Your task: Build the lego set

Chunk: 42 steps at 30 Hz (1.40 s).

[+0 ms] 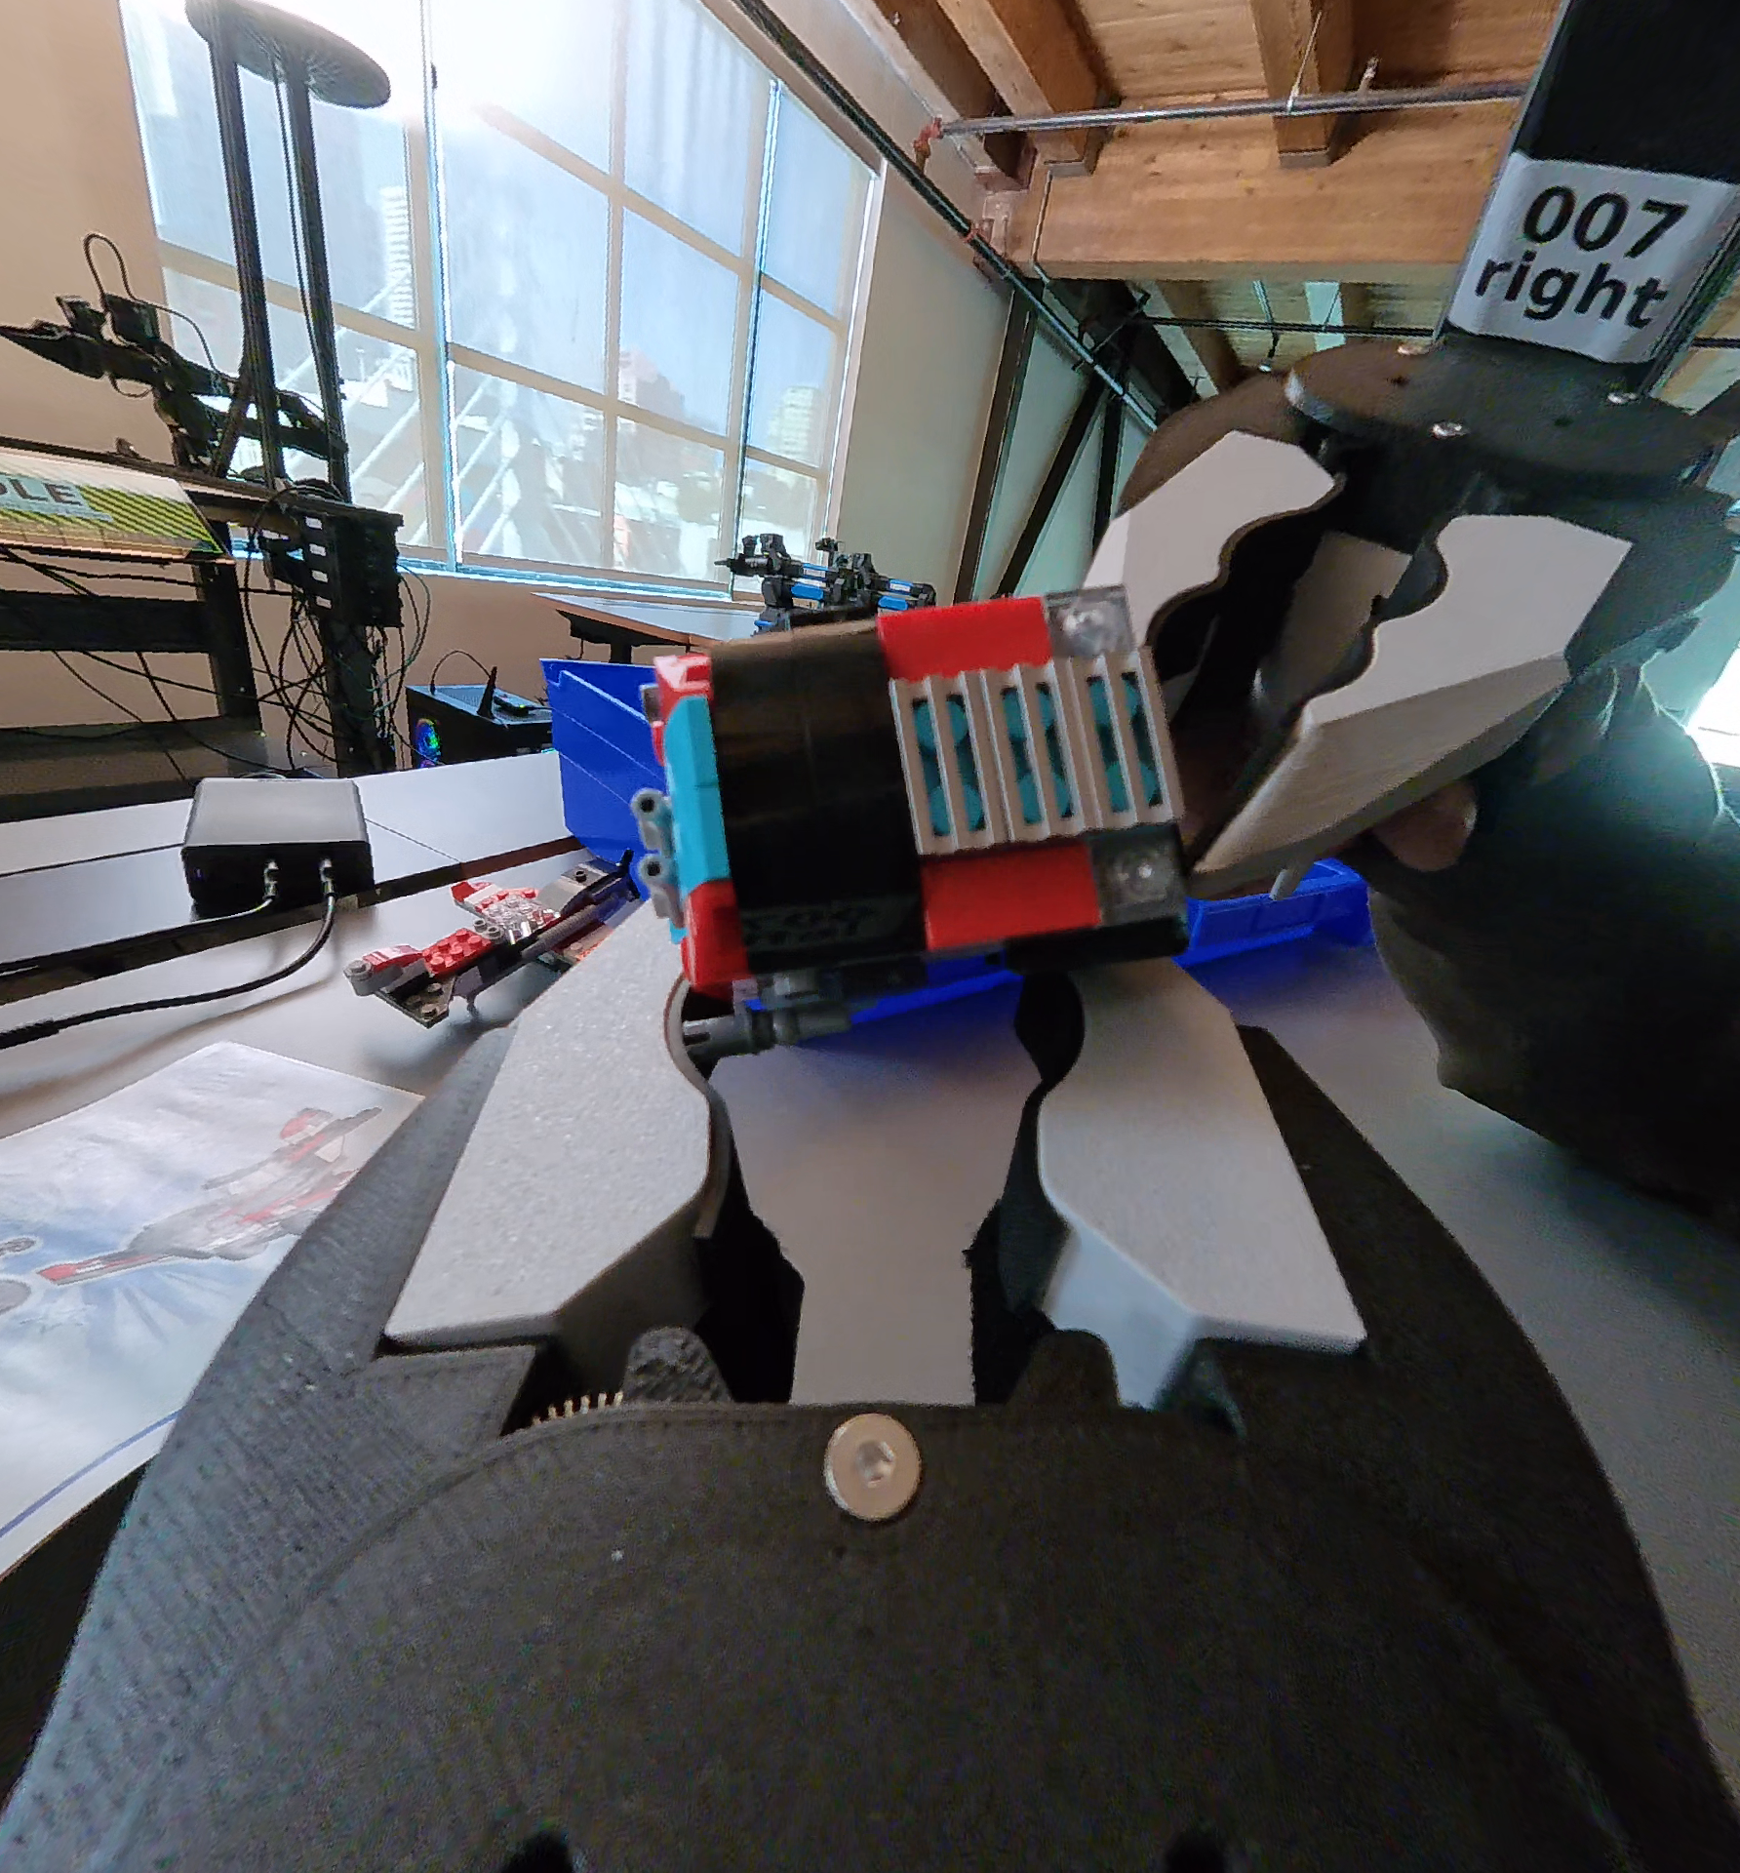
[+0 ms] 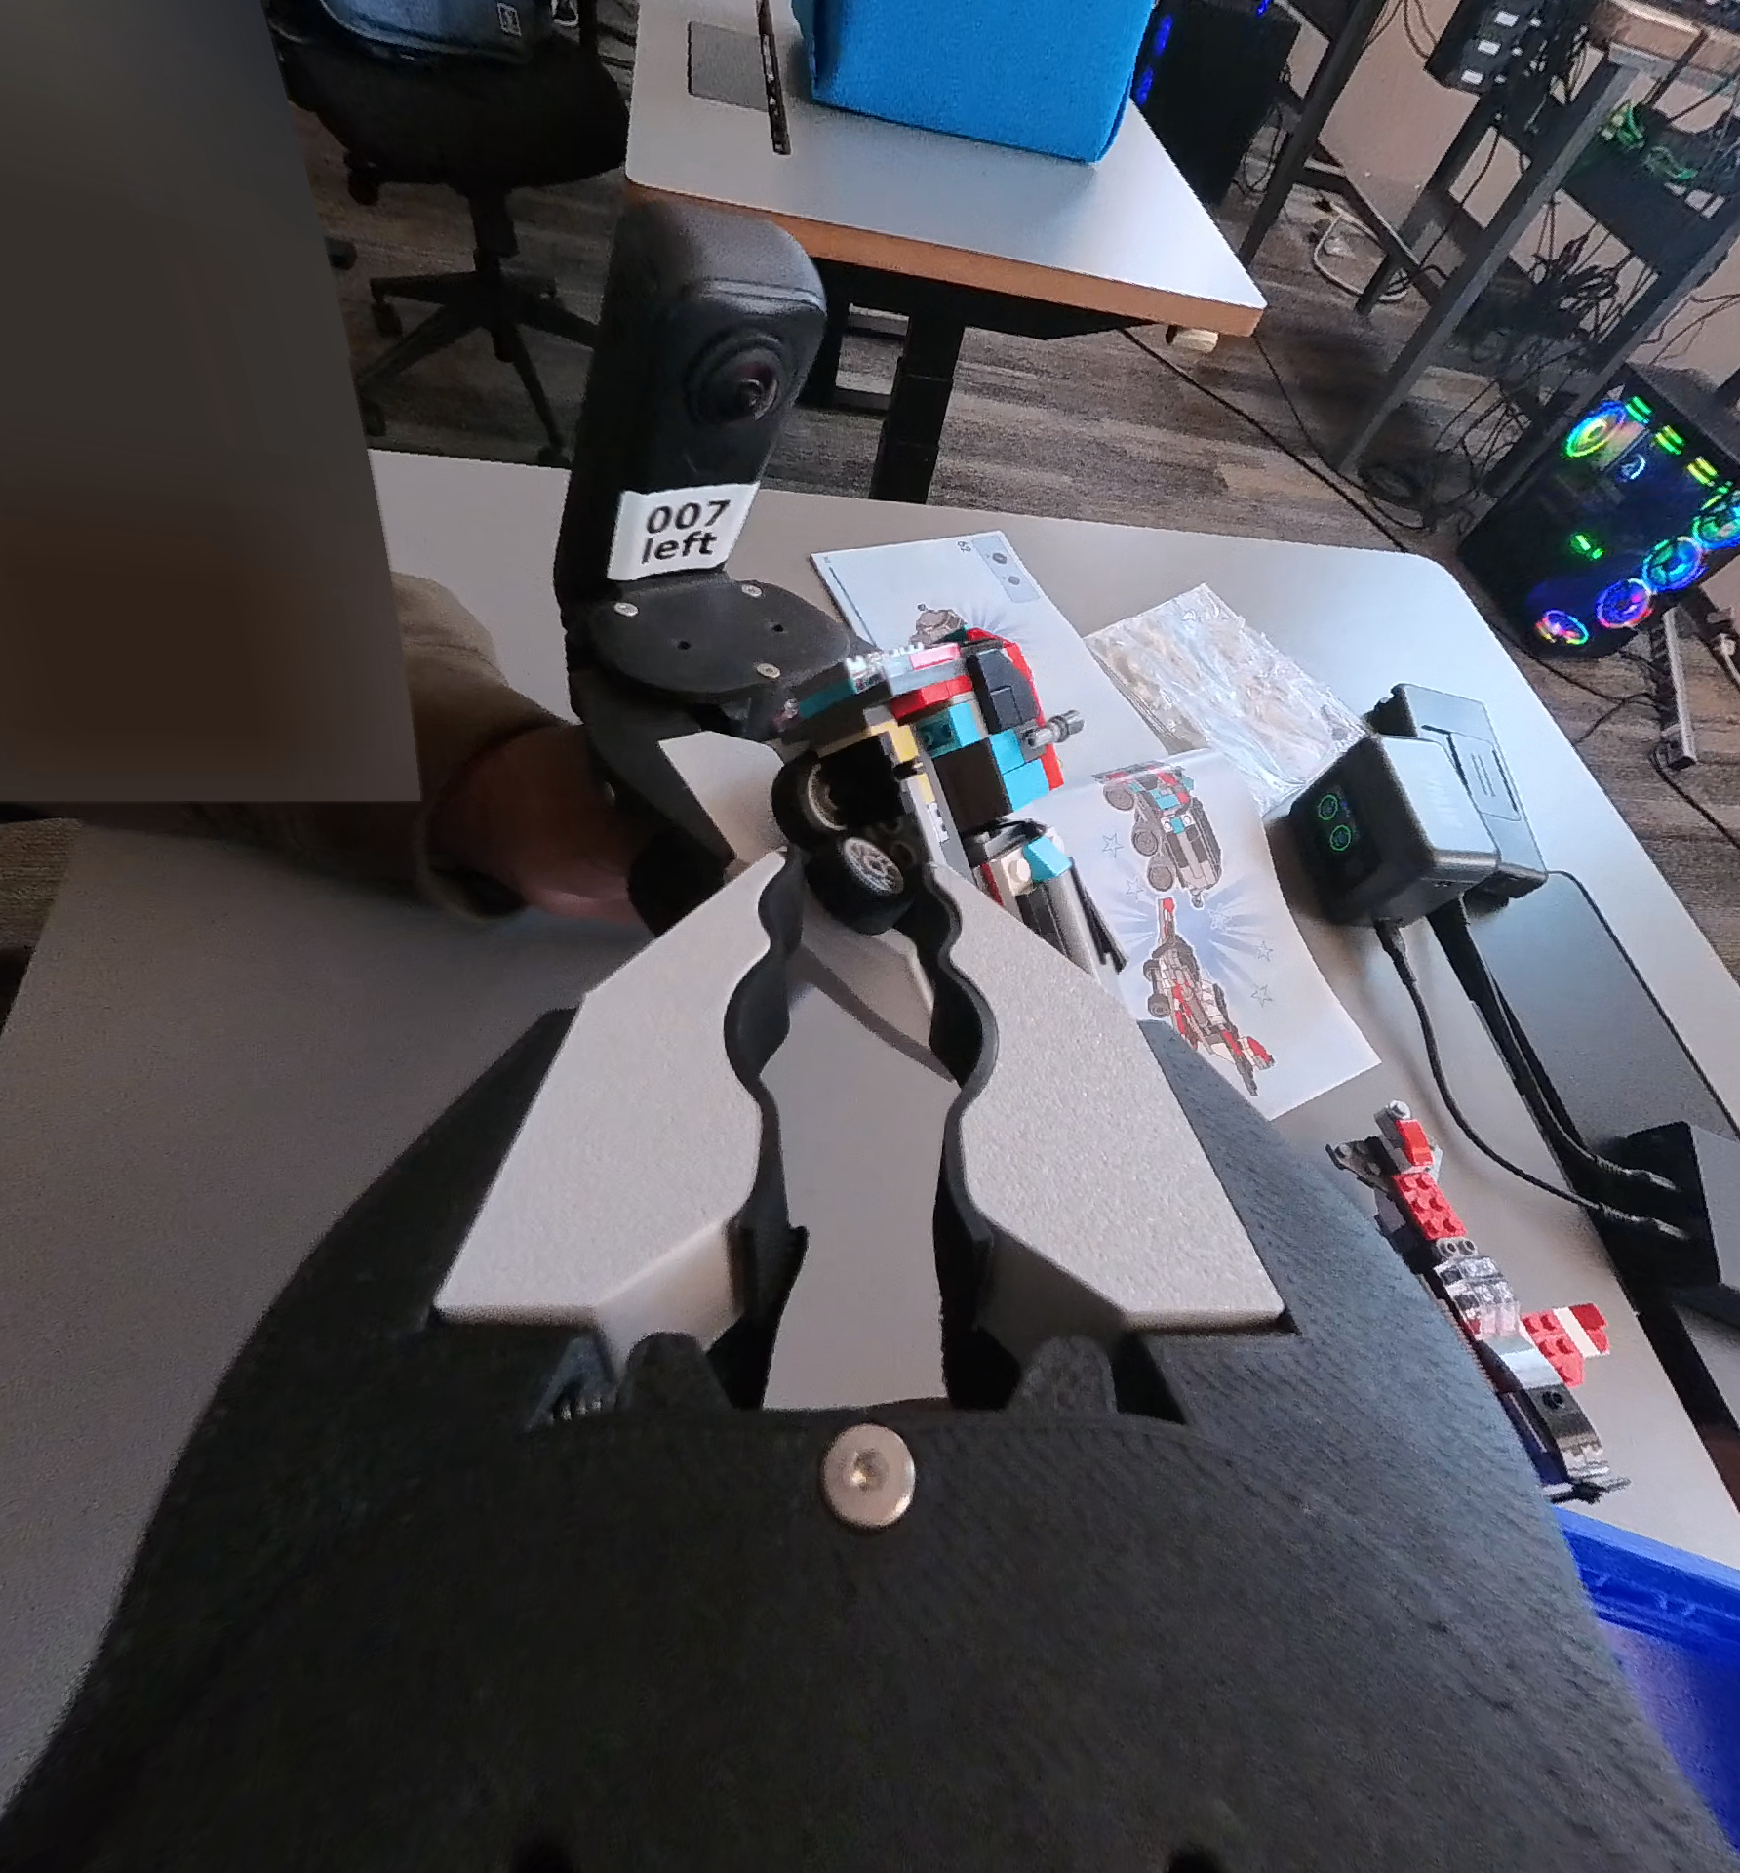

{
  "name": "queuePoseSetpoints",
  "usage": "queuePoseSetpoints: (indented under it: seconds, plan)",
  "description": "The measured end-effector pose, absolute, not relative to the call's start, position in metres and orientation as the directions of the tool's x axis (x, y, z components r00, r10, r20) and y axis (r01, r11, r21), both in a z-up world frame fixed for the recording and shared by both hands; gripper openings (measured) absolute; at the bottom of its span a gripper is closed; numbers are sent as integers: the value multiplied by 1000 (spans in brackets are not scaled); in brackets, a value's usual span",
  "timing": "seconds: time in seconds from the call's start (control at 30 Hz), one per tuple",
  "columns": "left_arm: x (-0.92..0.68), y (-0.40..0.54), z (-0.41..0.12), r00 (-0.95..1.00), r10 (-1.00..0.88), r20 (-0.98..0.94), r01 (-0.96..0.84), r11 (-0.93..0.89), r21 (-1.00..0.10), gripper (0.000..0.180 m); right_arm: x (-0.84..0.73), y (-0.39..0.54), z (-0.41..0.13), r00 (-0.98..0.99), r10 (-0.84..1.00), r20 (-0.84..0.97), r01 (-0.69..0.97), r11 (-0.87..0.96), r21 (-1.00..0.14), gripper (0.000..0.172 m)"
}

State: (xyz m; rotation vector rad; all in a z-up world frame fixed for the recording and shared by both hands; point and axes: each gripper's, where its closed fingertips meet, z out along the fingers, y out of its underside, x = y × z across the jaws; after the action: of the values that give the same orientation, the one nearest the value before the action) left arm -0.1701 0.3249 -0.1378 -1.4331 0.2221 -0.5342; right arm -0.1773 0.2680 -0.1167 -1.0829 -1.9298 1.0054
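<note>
A brick-built vehicle point(image 1: 906, 780) in red, black and teal with a grey grille is held in the air above the grey table point(image 1: 238, 1014). My left gripper point(image 1: 886, 968) is shut on its body from below. The vehicle also shows in the right wrist view point(image 2: 998, 730), with the left gripper's finger point(image 2: 694, 780) against it. My right gripper point(image 2: 861, 882) is shut on a black wheel with a grey rim point(image 2: 871, 872) at the vehicle's underside, next to a second wheel point(image 2: 815, 801). In the left wrist view the right gripper point(image 1: 1180, 740) sits at the vehicle's right end, and the wheel is hidden there.
A small red and grey brick piece point(image 1: 481, 943) point(image 2: 1494, 1297) lies on the table. An open instruction booklet point(image 2: 1200, 912), a clear plastic bag point(image 2: 1221, 669) and a black box with cables point(image 2: 1403, 811) lie nearby. A blue bin point(image 1: 592, 750) point(image 2: 1707, 1672) stands beyond the vehicle. The grippers' ends are close to 6 centimetres from one another.
</note>
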Motion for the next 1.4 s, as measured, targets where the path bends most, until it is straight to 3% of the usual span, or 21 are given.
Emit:
queuePoseSetpoints:
  seconds: [1.0, 1.4]
  plan:
    - [-175, 325, -136, 854, -474, 214, 267, 47, -963, 55, -186, 261, -121, -375, 915, 149, 401, 305, -864, 22]
    - [-171, 324, -135, 839, -497, 220, 279, 46, -959, 56, -190, 267, -96, -342, 923, 178, 286, 283, -915, 21]
